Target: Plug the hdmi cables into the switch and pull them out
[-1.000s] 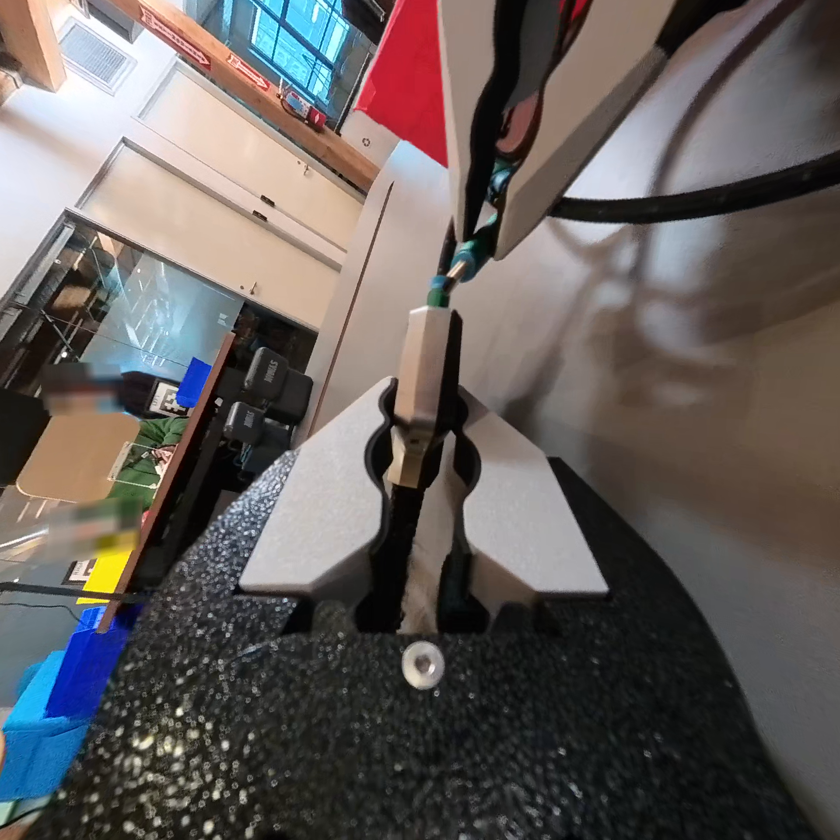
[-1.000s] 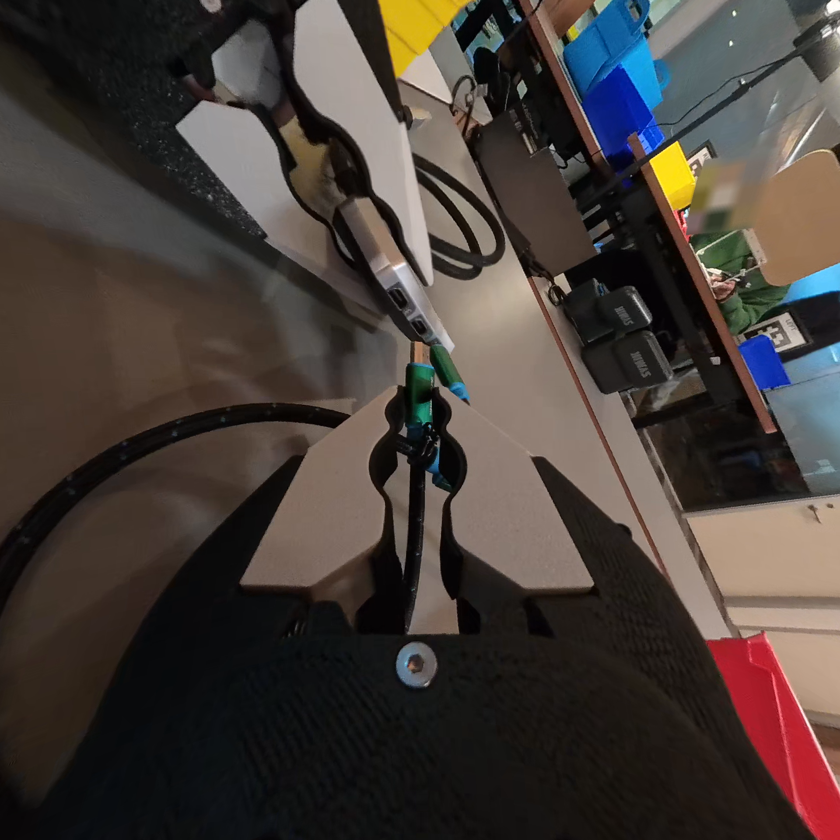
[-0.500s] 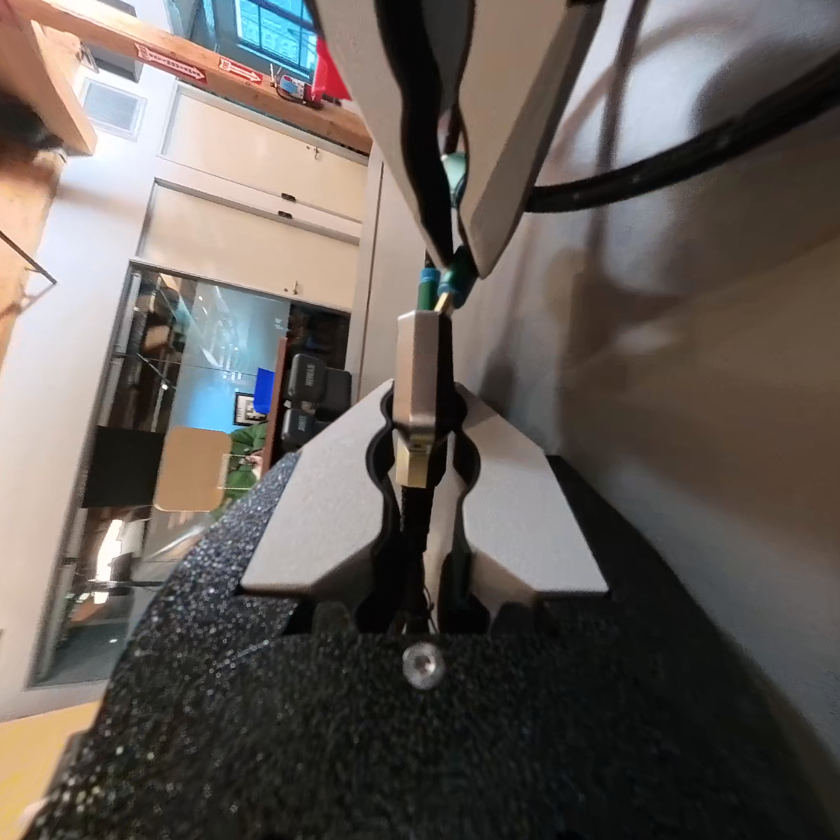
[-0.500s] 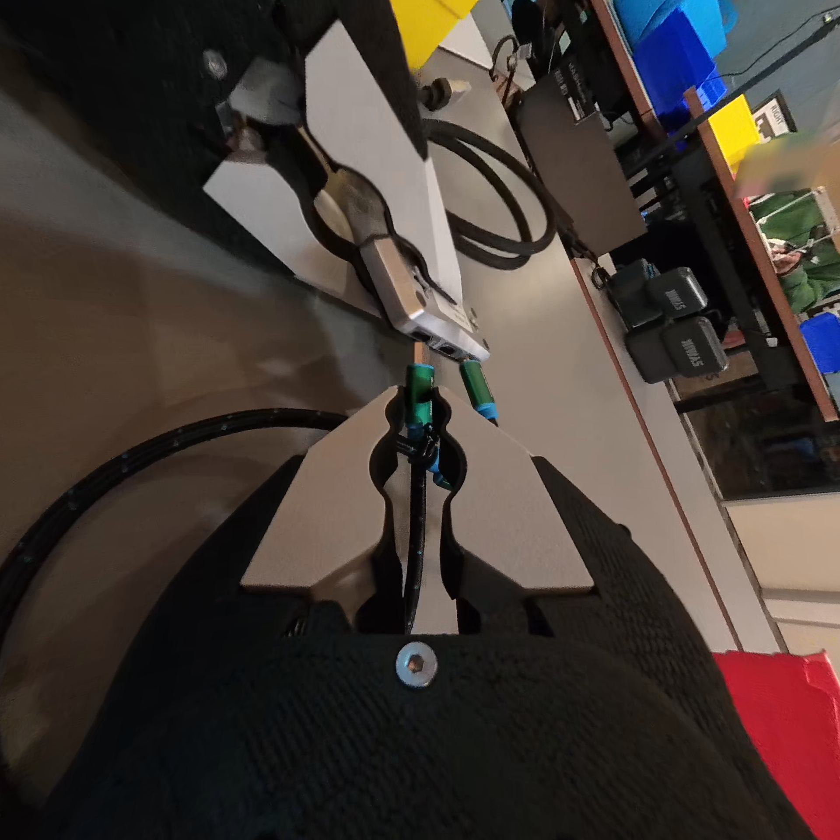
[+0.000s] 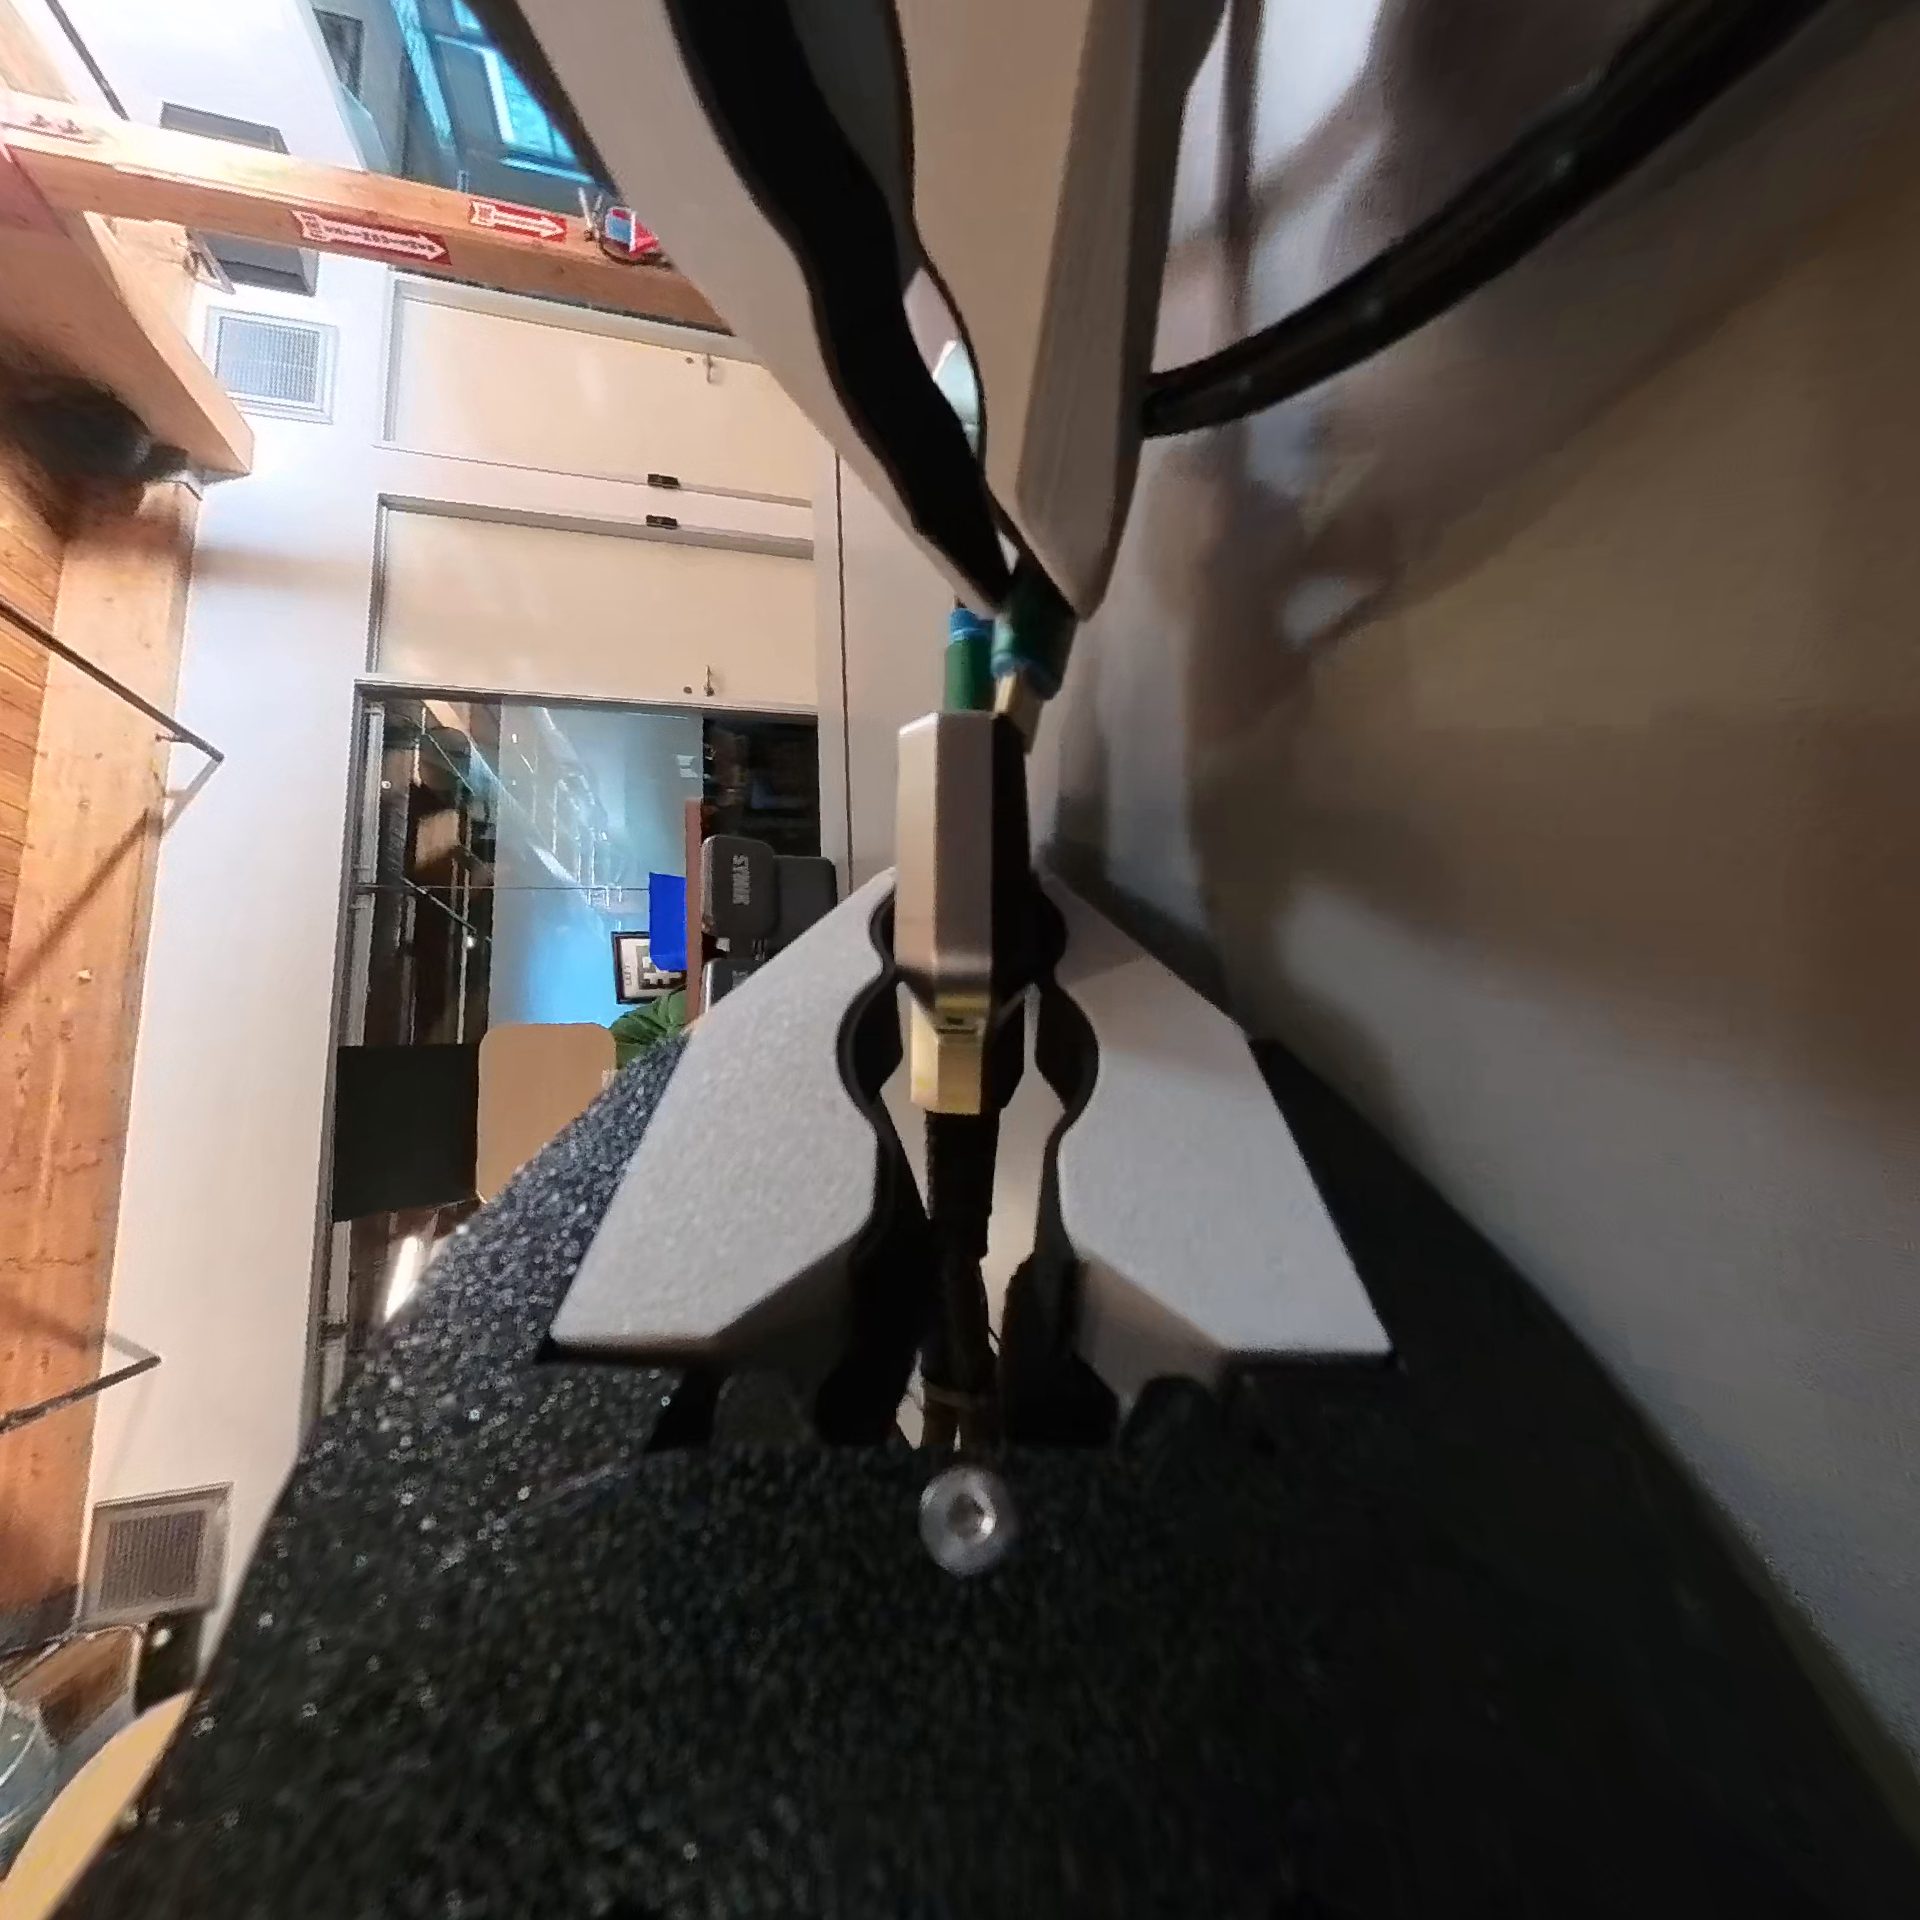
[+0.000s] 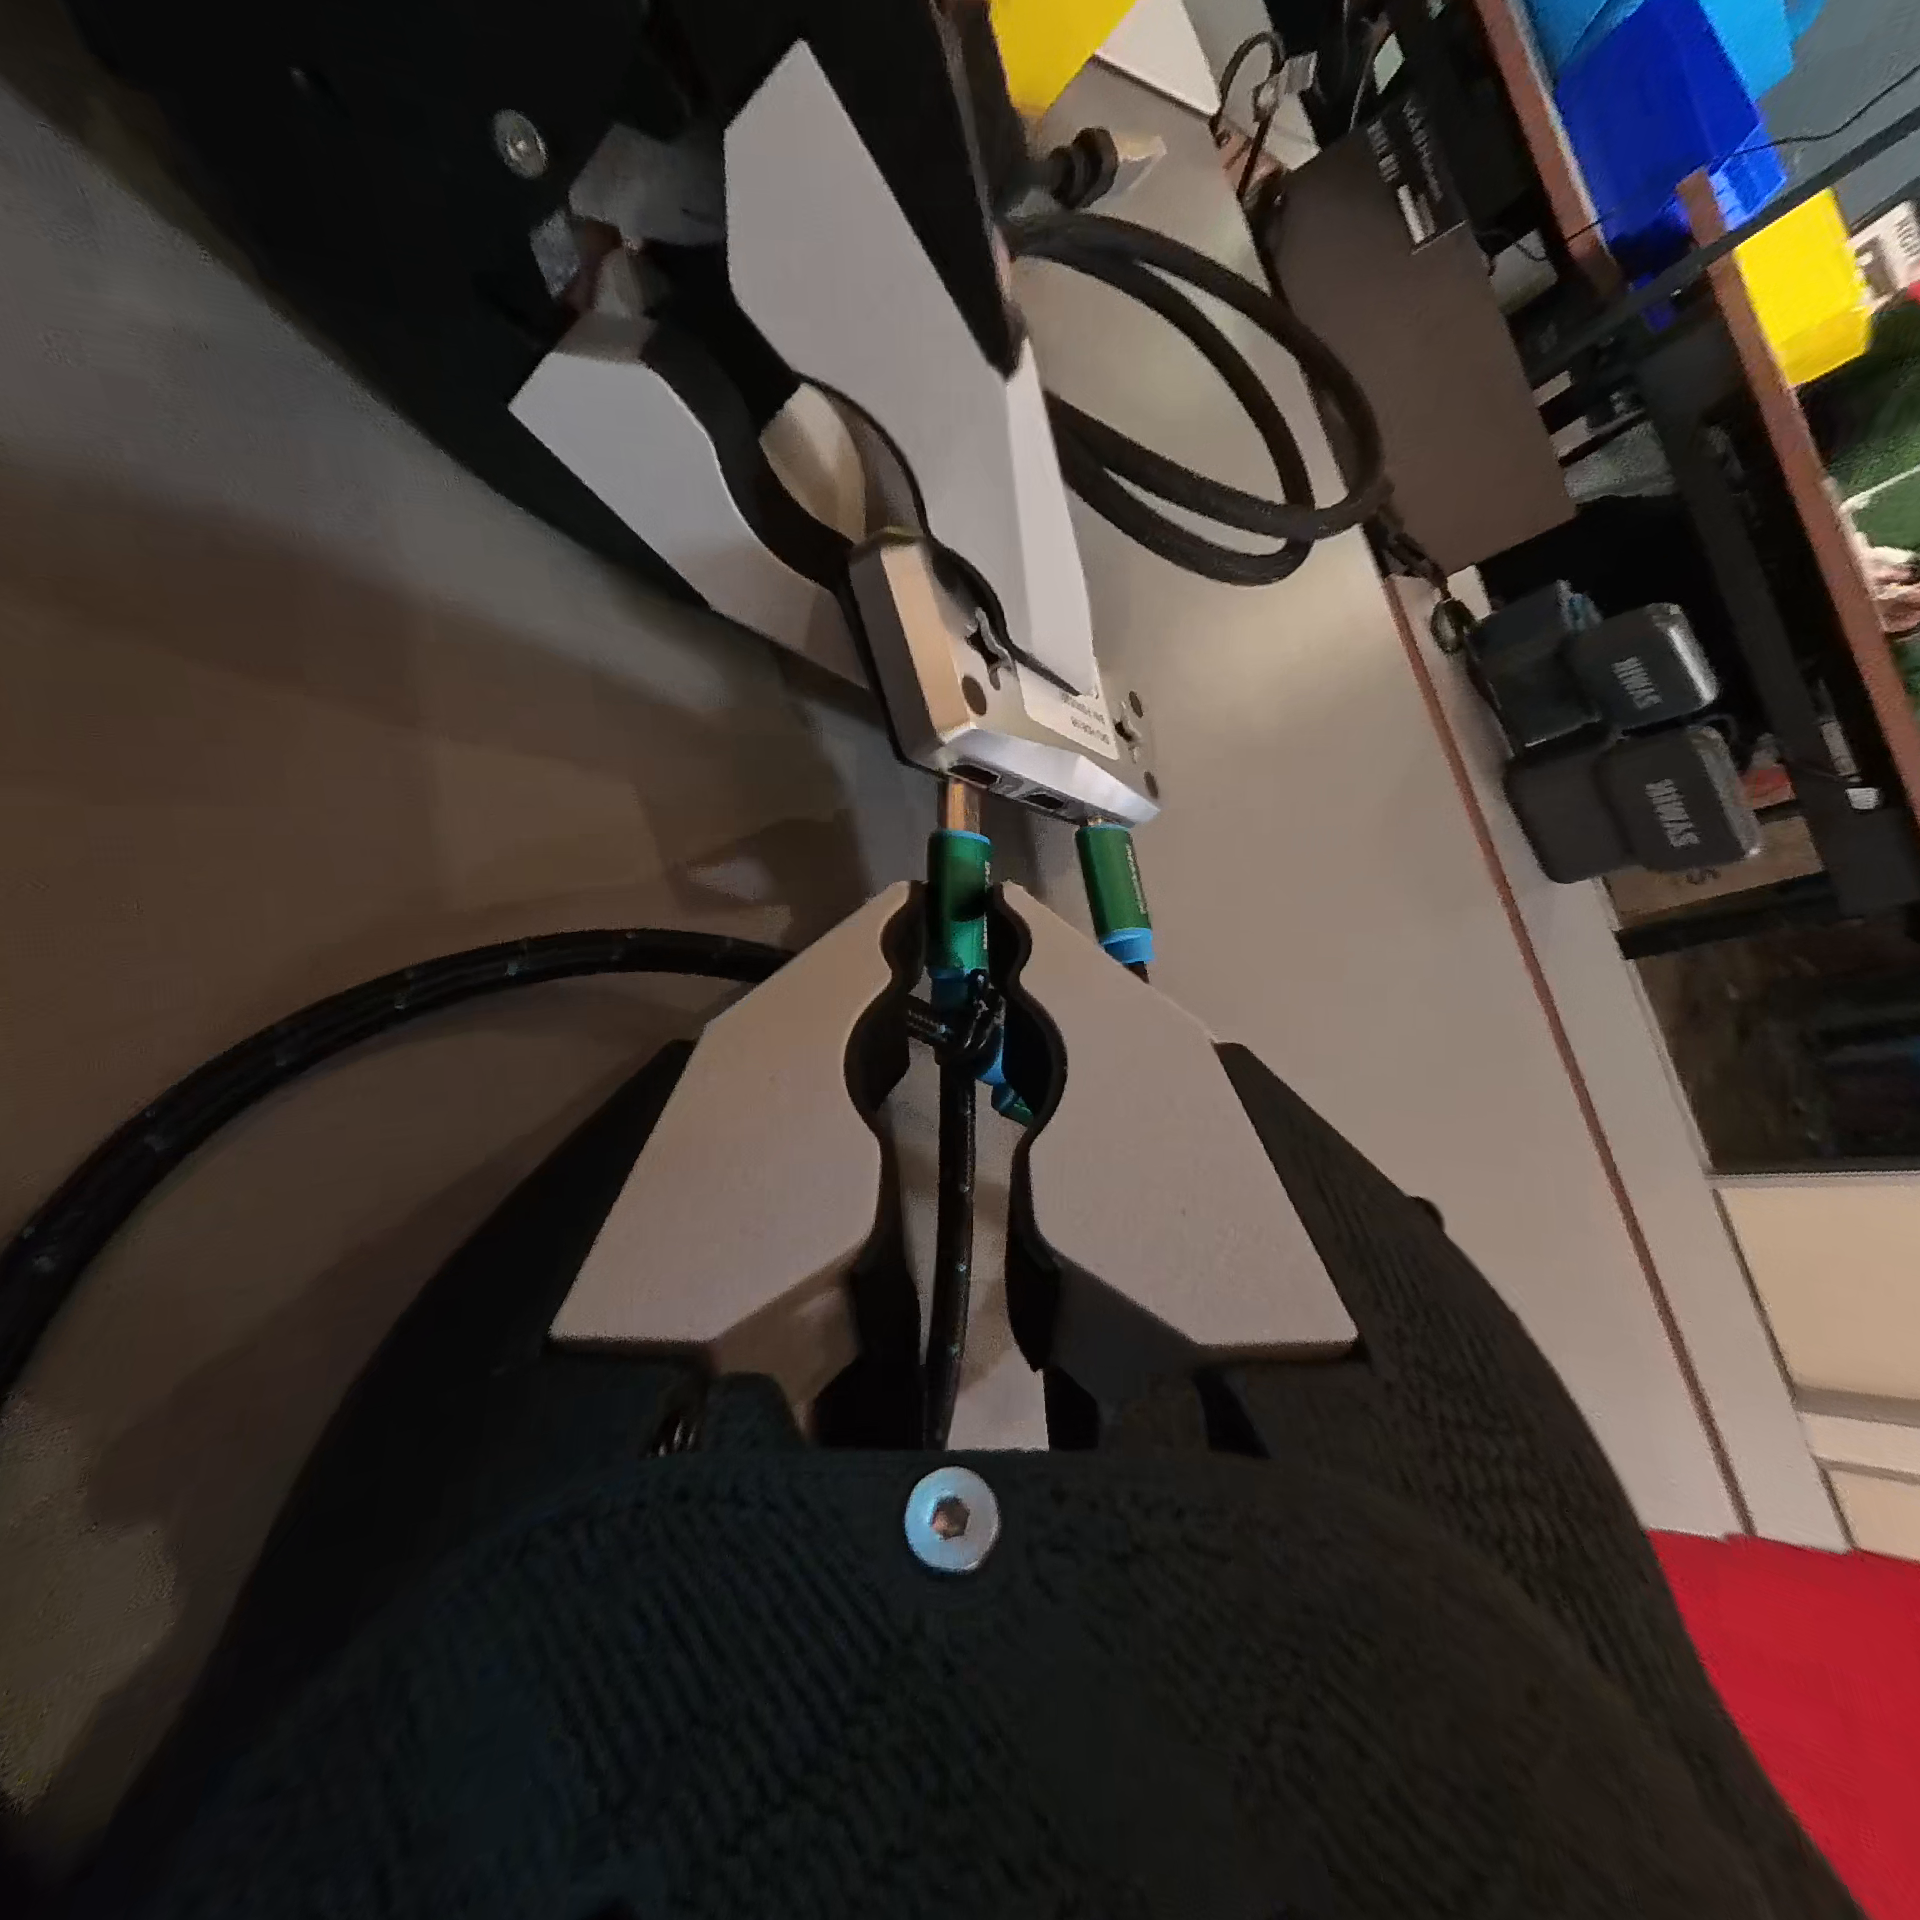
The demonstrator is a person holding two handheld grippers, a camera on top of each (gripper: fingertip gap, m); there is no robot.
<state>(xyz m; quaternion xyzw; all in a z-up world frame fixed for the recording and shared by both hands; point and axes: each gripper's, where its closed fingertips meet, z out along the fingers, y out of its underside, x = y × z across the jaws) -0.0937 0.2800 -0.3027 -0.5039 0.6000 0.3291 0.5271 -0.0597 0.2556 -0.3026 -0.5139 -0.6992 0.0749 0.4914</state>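
My left gripper (image 5: 966, 899) is shut on the silver HDMI switch (image 5: 951, 842), which has a braided cable running back between the fingers. In the right wrist view the switch (image 6: 935, 686) faces me with two ports. My right gripper (image 6: 961, 909) is shut on a green HDMI plug (image 6: 958, 883). Its bare metal tip (image 6: 951, 808) is at the left port and still shows. A second green plug (image 6: 1112, 883) sits at the right port; I cannot tell how deep. The right gripper's fingers (image 5: 1070, 312) fill the top of the left wrist view.
A coil of black cable (image 6: 1195, 416) lies on the grey table (image 6: 1299, 935) behind the switch. A dark flat box (image 6: 1423, 364) and black blocks (image 6: 1621, 717) stand at the table's far edge. Another black cable (image 6: 312, 1039) curves at the left. A red object (image 6: 1818, 1662) is at the lower right.
The two grippers have come closer together. The held green plug's tip now reaches the switch's left port. Both views have swung as the grippers turned.
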